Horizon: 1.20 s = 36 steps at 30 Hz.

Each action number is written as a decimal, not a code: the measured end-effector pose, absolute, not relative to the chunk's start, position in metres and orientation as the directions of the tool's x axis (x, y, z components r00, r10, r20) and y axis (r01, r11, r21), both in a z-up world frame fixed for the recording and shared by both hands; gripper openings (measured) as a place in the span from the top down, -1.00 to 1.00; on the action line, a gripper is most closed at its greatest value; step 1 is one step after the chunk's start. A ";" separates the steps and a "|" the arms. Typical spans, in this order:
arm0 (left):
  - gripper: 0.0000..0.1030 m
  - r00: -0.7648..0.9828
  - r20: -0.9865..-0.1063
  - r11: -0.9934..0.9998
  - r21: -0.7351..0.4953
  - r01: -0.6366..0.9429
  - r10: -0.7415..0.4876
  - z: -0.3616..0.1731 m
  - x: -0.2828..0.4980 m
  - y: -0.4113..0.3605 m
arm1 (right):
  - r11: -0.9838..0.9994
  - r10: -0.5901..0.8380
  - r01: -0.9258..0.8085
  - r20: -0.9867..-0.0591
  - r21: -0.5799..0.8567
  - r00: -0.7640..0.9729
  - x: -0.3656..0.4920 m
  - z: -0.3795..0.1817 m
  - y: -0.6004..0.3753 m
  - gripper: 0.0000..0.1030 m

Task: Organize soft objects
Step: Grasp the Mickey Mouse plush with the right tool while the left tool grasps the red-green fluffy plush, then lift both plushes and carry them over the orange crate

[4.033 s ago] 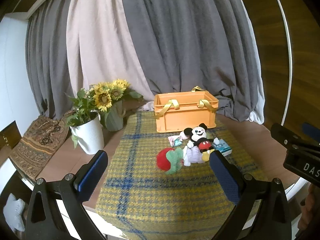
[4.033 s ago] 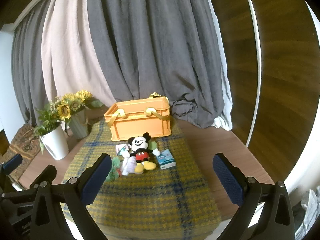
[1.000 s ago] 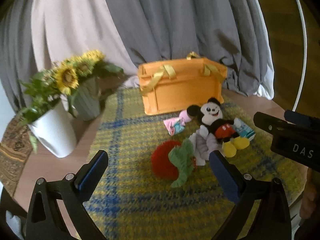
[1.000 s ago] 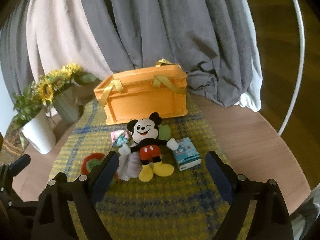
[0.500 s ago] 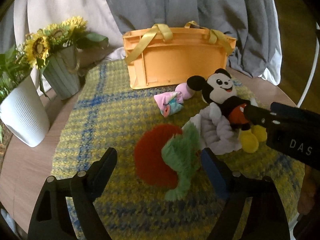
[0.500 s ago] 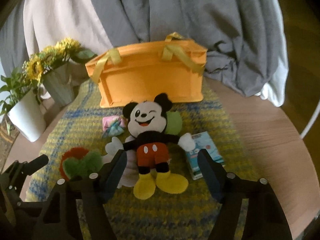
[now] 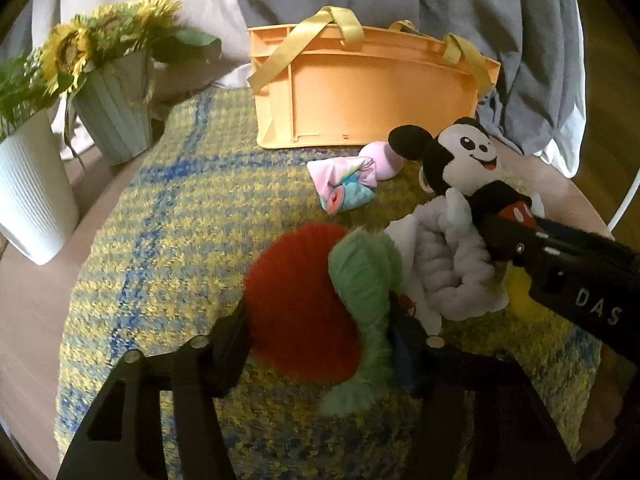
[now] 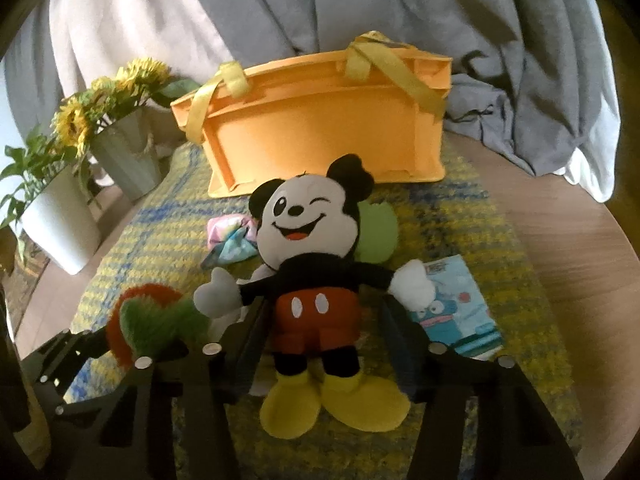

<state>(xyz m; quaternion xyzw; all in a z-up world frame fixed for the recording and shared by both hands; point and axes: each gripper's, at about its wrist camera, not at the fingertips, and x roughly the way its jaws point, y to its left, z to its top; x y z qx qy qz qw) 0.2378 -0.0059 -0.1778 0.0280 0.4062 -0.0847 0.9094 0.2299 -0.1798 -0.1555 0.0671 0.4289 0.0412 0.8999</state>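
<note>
only in the left wrist view is the red and green fluffy toy (image 7: 308,300) seen large, between the fingers of the left gripper (image 7: 318,338), whose jaws are closing around it; both pads appear to lie against its fur, though whether they press cannot be told. in that view the right gripper (image 7: 520,248) is seen from the side, reaching in over the mouse plush (image 7: 468,164) at its red shorts. a white knotted fabric bundle (image 7: 448,264) is shown just beside the fluffy toy, touching the plush.

only in the right wrist view are a blue printed tissue packet (image 8: 456,304) by the plush's hand and a green soft thing (image 8: 378,232) behind its head shown. there the mouse plush (image 8: 312,256) is seen lying on its back on the yellow and blue checked cloth (image 8: 480,216), with its legs and shorts between the right gripper's (image 8: 320,336) closing fingers; the pads are seen close at either side of the shorts, contact unclear. the fluffy toy (image 8: 148,320) is seen at the left, with the left gripper's dark frame beside it.

the plush is seen with a winking face, black ears, white gloves and yellow shoes. a pastel folded cloth (image 7: 346,184) is shown between the plush and the orange basket (image 8: 320,136) with yellow straps, which stands at the cloth's far edge. sunflowers in a pale green pot (image 7: 116,112) and a white pot (image 7: 28,196) are seen at the left.
</note>
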 end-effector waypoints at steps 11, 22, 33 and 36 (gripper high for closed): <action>0.22 0.673 -0.726 0.987 -0.043 0.157 -0.139 -0.167 0.238 -0.010 | 0.982 0.167 -0.036 -0.756 0.187 0.632 0.230 -0.150 -0.185 0.19; 0.24 0.727 -0.670 0.986 -0.047 0.161 -0.151 -0.130 0.230 -0.013 | 0.982 0.160 -0.036 -0.716 0.185 0.680 0.222 -0.120 -0.190 0.21; 0.24 0.800 -0.575 0.984 -0.052 0.171 -0.169 -0.072 0.221 -0.014 | 0.984 0.126 -0.010 -0.643 0.180 0.756 0.213 -0.067 -0.200 0.21; 0.24 0.820 -0.546 0.984 -0.053 0.173 -0.173 -0.057 0.221 -0.014 | 0.984 0.123 -0.011 -0.624 0.180 0.771 0.213 -0.053 -0.201 0.21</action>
